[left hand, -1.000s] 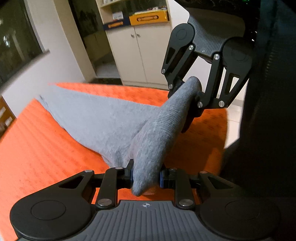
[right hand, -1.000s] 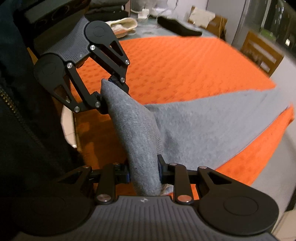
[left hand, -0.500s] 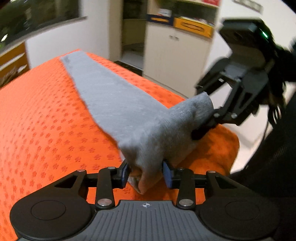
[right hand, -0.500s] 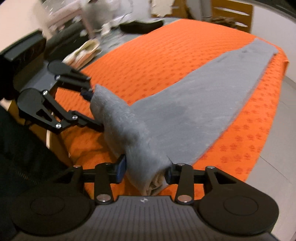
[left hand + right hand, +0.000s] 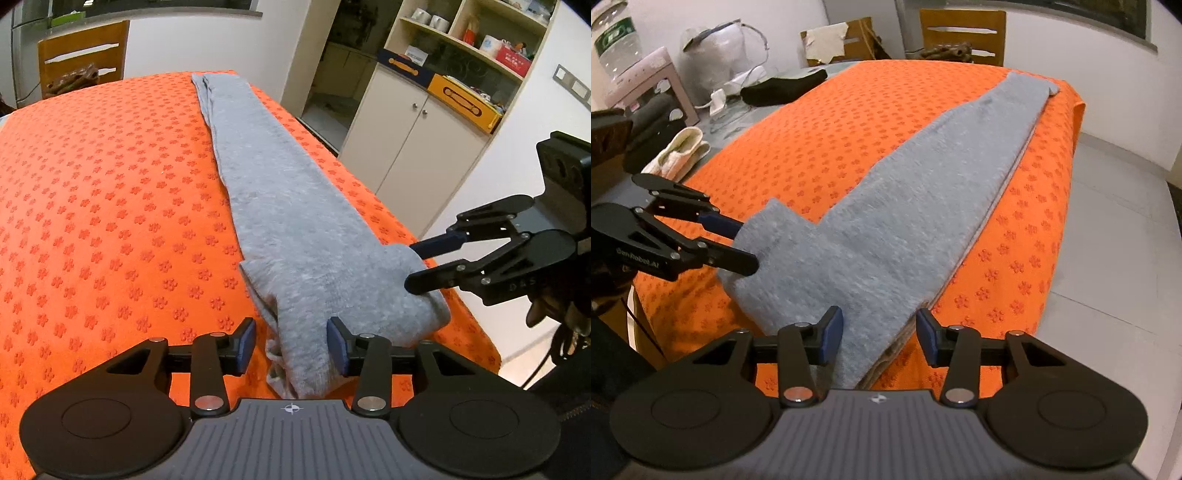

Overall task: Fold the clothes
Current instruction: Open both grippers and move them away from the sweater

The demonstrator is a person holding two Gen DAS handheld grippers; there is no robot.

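Now your left gripper (image 5: 291,341) and right gripper (image 5: 880,331) both gape wide, gripping nothing, straddling the near end of the garment (image 5: 291,225) lying flat along the cloth (image 5: 110,206), apparently ready for another fold.

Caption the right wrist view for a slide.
Both grippers open: right gripper straddles the near end of the grey garment laid long on the orange cloth; left gripper at its corner.

I saw the grey knit garment (image 5: 295,229) lying flat as a long narrow strip on the orange cloth (image 5: 110,184), folded lengthwise, its near end wider with a short flap sticking out to one side
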